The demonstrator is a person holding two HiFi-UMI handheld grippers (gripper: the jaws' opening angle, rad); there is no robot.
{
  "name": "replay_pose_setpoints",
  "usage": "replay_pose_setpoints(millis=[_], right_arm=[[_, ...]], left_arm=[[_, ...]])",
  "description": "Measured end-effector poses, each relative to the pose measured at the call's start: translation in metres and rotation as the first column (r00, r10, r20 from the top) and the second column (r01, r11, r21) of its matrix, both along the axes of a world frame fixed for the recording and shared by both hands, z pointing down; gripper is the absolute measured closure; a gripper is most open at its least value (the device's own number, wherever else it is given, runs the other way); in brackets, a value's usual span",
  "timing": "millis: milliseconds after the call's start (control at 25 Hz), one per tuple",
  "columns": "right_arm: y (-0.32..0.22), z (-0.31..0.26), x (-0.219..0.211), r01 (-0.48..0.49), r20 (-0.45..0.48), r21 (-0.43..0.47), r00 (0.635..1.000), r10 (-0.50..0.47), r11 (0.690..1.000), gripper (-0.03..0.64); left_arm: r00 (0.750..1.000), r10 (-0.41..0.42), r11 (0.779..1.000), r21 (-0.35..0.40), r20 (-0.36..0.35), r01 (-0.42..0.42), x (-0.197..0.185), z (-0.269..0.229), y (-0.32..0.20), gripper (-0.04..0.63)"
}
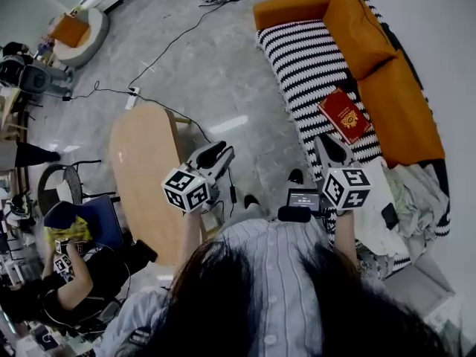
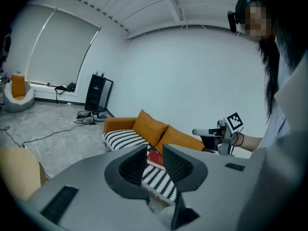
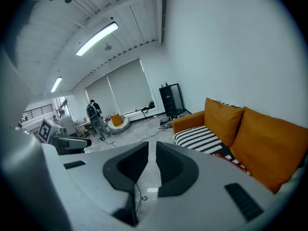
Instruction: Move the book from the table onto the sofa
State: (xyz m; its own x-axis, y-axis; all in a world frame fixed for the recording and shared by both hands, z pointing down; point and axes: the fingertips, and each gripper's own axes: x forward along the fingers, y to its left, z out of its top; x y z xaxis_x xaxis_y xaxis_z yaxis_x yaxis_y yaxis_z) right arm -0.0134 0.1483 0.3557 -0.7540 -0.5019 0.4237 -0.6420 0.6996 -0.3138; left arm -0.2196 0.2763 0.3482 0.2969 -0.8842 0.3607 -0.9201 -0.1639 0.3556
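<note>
The red book (image 1: 344, 115) lies flat on the black-and-white striped blanket (image 1: 309, 62) that covers the orange sofa (image 1: 401, 103). My right gripper (image 1: 332, 149) hovers just short of the book, pointing toward the sofa. In the right gripper view its jaws (image 3: 152, 150) stand a narrow slit apart with nothing between them. My left gripper (image 1: 216, 155) is held over the floor beside the wooden table (image 1: 145, 162). It is open and empty (image 2: 155, 150), and the book (image 2: 154, 158) shows through its gap, far off on the sofa (image 2: 178, 138).
A person sits on the floor at the lower left (image 1: 74, 266). Cables (image 1: 163, 50) run across the grey floor. A round seat with an orange cushion (image 1: 74, 32) stands far left. Crumpled bedding (image 1: 409, 192) lies at the sofa's near end. A black cabinet (image 2: 97, 93) stands against the wall.
</note>
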Motion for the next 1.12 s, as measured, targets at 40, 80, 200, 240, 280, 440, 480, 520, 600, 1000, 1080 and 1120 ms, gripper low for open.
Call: replay_pose_setpoints(millis=[40, 80, 200, 240, 280, 440, 480, 520, 600, 1000, 1080, 1120], right_arm=[[0.008, 0.0, -0.005, 0.002, -0.001, 0.0, 1.0, -0.002, 1.0, 0.556], [0.016, 0.001, -0.01, 0.004, -0.003, -0.001, 1.0, -0.004, 1.0, 0.557], [0.038, 0.001, -0.019, -0.003, -0.003, -0.002, 1.0, 0.003, 1.0, 0.557], [0.045, 0.001, -0.022, -0.006, 0.001, -0.002, 1.0, 0.006, 1.0, 0.557], [0.052, 0.0, -0.024, -0.006, 0.006, -0.001, 1.0, 0.006, 1.0, 0.557], [0.078, 0.0, -0.031, 0.001, 0.003, 0.01, 1.0, -0.001, 1.0, 0.557], [0.083, 0.0, -0.031, 0.002, 0.0, 0.013, 1.0, -0.002, 1.0, 0.557], [0.087, 0.0, -0.031, 0.001, -0.003, 0.015, 1.0, -0.001, 1.0, 0.557], [0.095, 0.0, -0.028, -0.002, -0.011, 0.018, 1.0, 0.003, 1.0, 0.558], [0.115, 0.007, -0.012, -0.022, -0.063, 0.018, 0.998, 0.024, 1.0, 0.569], [0.12, 0.007, -0.012, -0.022, -0.072, 0.024, 0.997, 0.024, 0.999, 0.569], [0.122, 0.007, -0.012, -0.022, -0.075, 0.028, 0.997, 0.024, 0.999, 0.569]], left_arm=[[1.0, -0.002, 1.0, -0.008, 0.0, 0.002, -0.005, 0.003, 0.011, 0.486], [1.0, -0.005, 1.0, -0.013, -0.001, 0.005, -0.009, 0.004, 0.021, 0.486], [1.0, -0.014, 1.0, -0.024, -0.004, 0.014, -0.021, 0.01, 0.048, 0.486], [1.0, -0.016, 1.0, -0.027, -0.006, 0.016, -0.023, 0.012, 0.055, 0.486], [1.0, -0.018, 0.999, -0.03, -0.008, 0.018, -0.025, 0.014, 0.063, 0.486], [1.0, -0.018, 1.0, -0.024, -0.015, 0.018, -0.03, 0.019, 0.085, 0.486], [1.0, -0.016, 1.0, -0.02, -0.016, 0.016, -0.03, 0.02, 0.088, 0.486], [1.0, -0.013, 1.0, -0.017, -0.017, 0.013, -0.03, 0.02, 0.09, 0.486], [1.0, -0.003, 1.0, -0.01, -0.023, 0.003, -0.027, 0.022, 0.093, 0.486], [1.0, 0.021, 1.0, -0.002, -0.017, -0.021, -0.014, 0.027, 0.11, 0.486], [1.0, 0.012, 1.0, -0.003, -0.02, -0.012, -0.017, 0.029, 0.117, 0.486], [1.0, 0.008, 1.0, -0.002, -0.024, -0.009, -0.017, 0.029, 0.119, 0.486]])
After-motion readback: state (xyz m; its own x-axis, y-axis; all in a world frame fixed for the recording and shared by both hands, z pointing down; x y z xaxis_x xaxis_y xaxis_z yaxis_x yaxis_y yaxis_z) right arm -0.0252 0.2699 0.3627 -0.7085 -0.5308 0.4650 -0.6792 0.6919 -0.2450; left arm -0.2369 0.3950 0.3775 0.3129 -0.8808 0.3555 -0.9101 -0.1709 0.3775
